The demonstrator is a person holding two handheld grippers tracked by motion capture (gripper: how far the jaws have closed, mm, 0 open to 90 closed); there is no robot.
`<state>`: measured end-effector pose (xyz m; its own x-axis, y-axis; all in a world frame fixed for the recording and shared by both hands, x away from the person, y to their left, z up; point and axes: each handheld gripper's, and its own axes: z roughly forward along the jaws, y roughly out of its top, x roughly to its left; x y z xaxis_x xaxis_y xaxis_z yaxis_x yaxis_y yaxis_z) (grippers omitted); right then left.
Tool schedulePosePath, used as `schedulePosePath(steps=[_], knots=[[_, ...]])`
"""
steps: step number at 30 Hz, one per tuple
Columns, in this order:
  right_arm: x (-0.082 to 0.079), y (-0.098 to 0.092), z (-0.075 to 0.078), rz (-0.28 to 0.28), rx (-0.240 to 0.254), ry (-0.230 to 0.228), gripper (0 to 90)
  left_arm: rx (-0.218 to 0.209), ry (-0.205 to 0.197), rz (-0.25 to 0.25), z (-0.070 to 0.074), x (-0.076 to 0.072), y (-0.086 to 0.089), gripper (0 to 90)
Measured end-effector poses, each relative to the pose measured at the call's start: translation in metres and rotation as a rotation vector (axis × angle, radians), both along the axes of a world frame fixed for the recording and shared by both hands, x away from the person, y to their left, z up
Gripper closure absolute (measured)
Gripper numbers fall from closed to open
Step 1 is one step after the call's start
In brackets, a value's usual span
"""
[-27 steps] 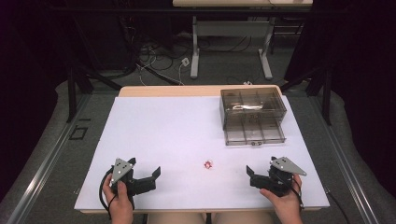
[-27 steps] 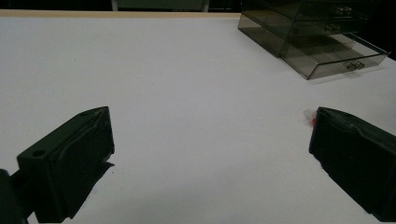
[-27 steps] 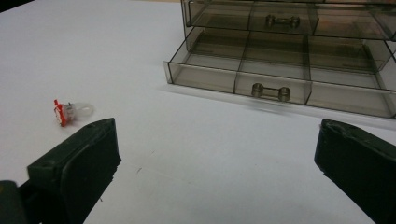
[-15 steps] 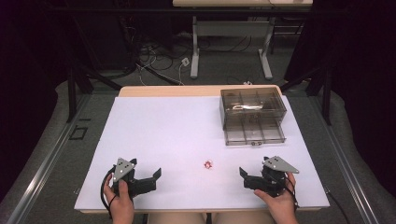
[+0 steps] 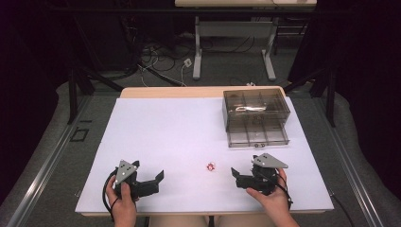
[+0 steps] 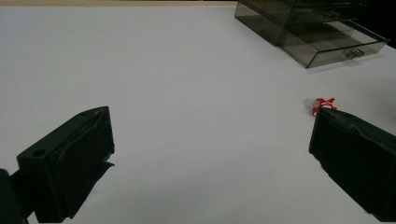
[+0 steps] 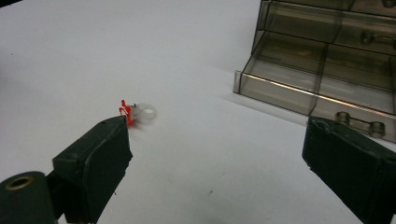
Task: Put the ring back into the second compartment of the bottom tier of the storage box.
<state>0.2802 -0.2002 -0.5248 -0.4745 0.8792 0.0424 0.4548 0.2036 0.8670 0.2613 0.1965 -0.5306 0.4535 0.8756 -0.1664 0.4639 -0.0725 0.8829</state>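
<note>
White tabletop [image 5: 179, 132] | both hand-held grippers, left [image 5: 153, 182] and right [image 5: 239, 176], wide, empty | step: likely approach to small red-and-clear ring [image 5: 210, 166] | next: centre jaws, close gently; drawer box [image 5: 257, 124] open beyond

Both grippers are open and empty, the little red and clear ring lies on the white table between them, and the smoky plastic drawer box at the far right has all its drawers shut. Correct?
Not quite. The bottom drawer of the drawer box is pulled out, as the high view shows. The rest holds: left gripper and right gripper are open and empty, and the ring lies on the table between them.
</note>
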Motion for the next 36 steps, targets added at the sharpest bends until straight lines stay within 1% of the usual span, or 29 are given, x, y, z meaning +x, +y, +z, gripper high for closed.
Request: schedulePosePath(steps=[5,9,10,12,15,16,18,19,21,23,24,28,31,33,36], knots=[[0.004,0.009,0.002,0.019,-0.006,0.015,7.7,-0.011,0.005,-0.010,0.000,0.000,0.000,0.4],[0.005,0.016,0.003,0.035,-0.011,0.021,8.9,-0.012,0.004,-0.012,0.000,0.000,0.001,0.4],[0.006,0.017,0.002,0.038,-0.012,0.014,9.1,-0.014,0.004,-0.011,0.000,0.001,0.001,0.4],[0.007,0.020,0.003,0.045,-0.013,0.016,9.9,-0.013,0.004,-0.011,0.000,0.001,0.001,0.4],[0.008,0.023,0.004,0.050,-0.009,0.006,14.7,-0.015,0.004,-0.011,0.000,0.000,0.001,0.4],[0.008,0.023,0.004,0.053,-0.008,0.003,14.7,-0.015,0.004,-0.011,0.000,0.000,0.001,0.4],[0.008,0.025,0.004,0.056,-0.004,0.010,14.7,-0.013,0.003,-0.011,0.000,0.000,0.001,0.4],[0.010,0.027,0.005,0.072,-0.014,0.013,14.7,-0.014,0.003,-0.012,0.000,0.000,0.001,0.4],[0.011,0.030,0.005,0.081,-0.017,0.024,14.8,-0.013,0.005,-0.012,0.000,0.000,0.001,0.4],[0.012,0.033,0.006,0.091,-0.016,0.024,15.1,-0.017,0.004,-0.013,0.000,0.000,0.001,0.4],[0.013,0.033,0.005,0.098,-0.026,0.016,15.2,-0.017,0.003,-0.013,0.000,0.000,0.001,0.4],[0.015,0.039,0.006,0.107,-0.028,0.020,16.7,-0.016,0.004,-0.016,0.000,0.001,0.001,0.4],[0.017,0.042,0.006,0.116,-0.022,0.018,18.8,-0.019,0.005,-0.015,0.000,0.000,0.001,0.4],[0.018,0.043,0.006,0.123,-0.027,0.030,20.5,-0.017,0.004,-0.016,0.000,0.000,0.001,0.4],[0.019,0.046,0.006,0.135,-0.034,0.013,24.6,-0.018,0.006,-0.017,0.000,0.001,0.001,0.4]])
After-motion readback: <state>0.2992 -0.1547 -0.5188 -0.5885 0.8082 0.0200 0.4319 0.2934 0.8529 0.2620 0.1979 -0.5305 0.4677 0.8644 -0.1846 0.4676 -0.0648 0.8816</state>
